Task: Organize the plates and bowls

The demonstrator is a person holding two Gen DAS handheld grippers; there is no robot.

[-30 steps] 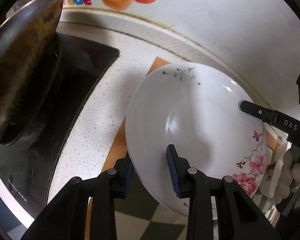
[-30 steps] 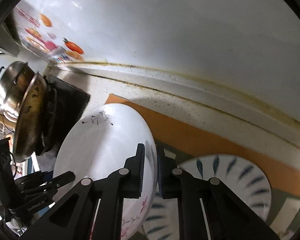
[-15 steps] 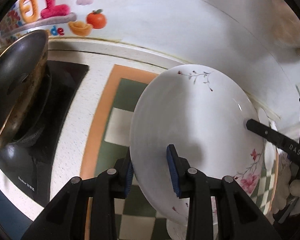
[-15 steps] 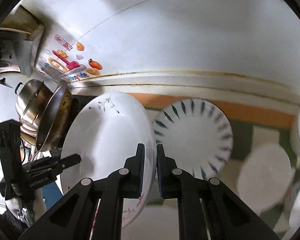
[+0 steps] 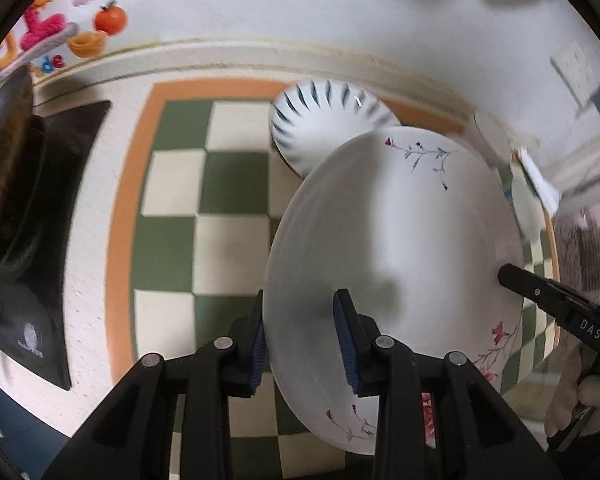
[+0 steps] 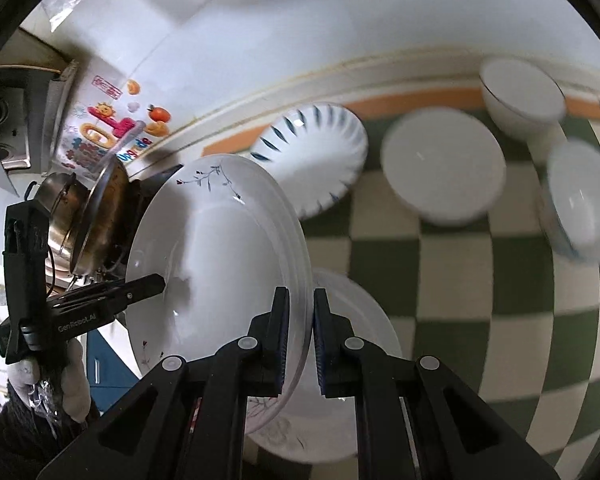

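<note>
Both grippers hold one white floral plate [image 5: 396, 248] by opposite rim edges, lifted above the checkered mat. My left gripper [image 5: 302, 344] is shut on its near rim. My right gripper [image 6: 300, 344] is shut on the other rim; the plate also shows in the right wrist view [image 6: 220, 256], where its rim looks like a stack of plates. Another floral plate [image 6: 352, 380] lies on the mat beneath. A blue-streaked plate [image 6: 312, 156] lies near the wall and shows in the left wrist view [image 5: 320, 128] too.
A white plate [image 6: 444, 168], a white bowl [image 6: 520, 96] and a blue-rimmed bowl [image 6: 584, 200] sit on the green-and-cream checkered mat [image 6: 480, 300]. A stove with a pan [image 5: 4, 184] stands at the left. The wall runs along the back.
Both grippers have carried the floral plate to the right, away from the stove and over the checkered mat. More plates and bowls have come into view.
</note>
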